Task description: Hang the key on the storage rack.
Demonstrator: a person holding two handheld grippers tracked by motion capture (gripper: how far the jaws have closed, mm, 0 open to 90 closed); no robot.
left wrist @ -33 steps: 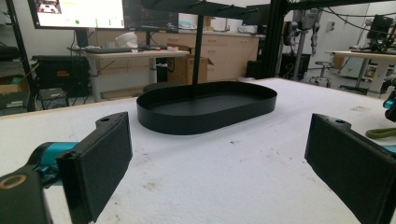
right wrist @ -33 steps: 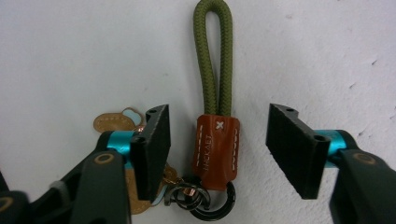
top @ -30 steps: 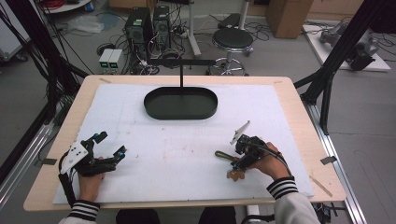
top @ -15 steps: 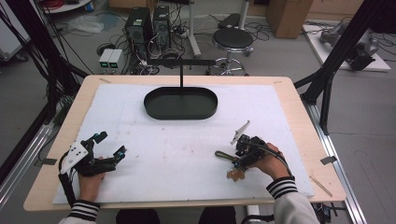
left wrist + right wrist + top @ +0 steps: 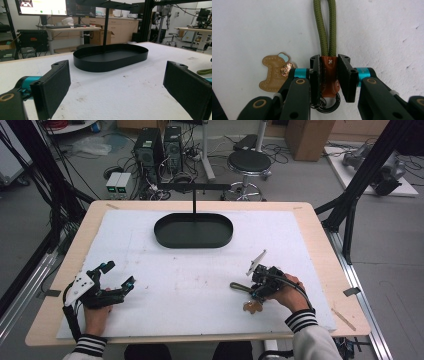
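**Right claw clamped on the keychain, left one wide open and waiting**

Your right gripper (image 5: 329,75) is pinched on the orange leather tab (image 5: 329,75) of the keychain — a smart place to bite, since it's the stiffest part and the green cord loop (image 5: 326,27) sticks out free ahead of the jaws, probably ready to hook over something. It sits at the near right of the white mat (image 5: 200,285). Your left gripper (image 5: 116,276) rests near the front left corner, jaws spread with nothing between them.

Biggest thing out there is the black oval tray (image 5: 193,231) at the far middle, with a post and crossbar (image 5: 194,186) rising from it — looks empty inside. Smallest bits: the tan charm (image 5: 273,72) flat on the mat beside your right jaws, and the dark ring (image 5: 325,103) under the tab.
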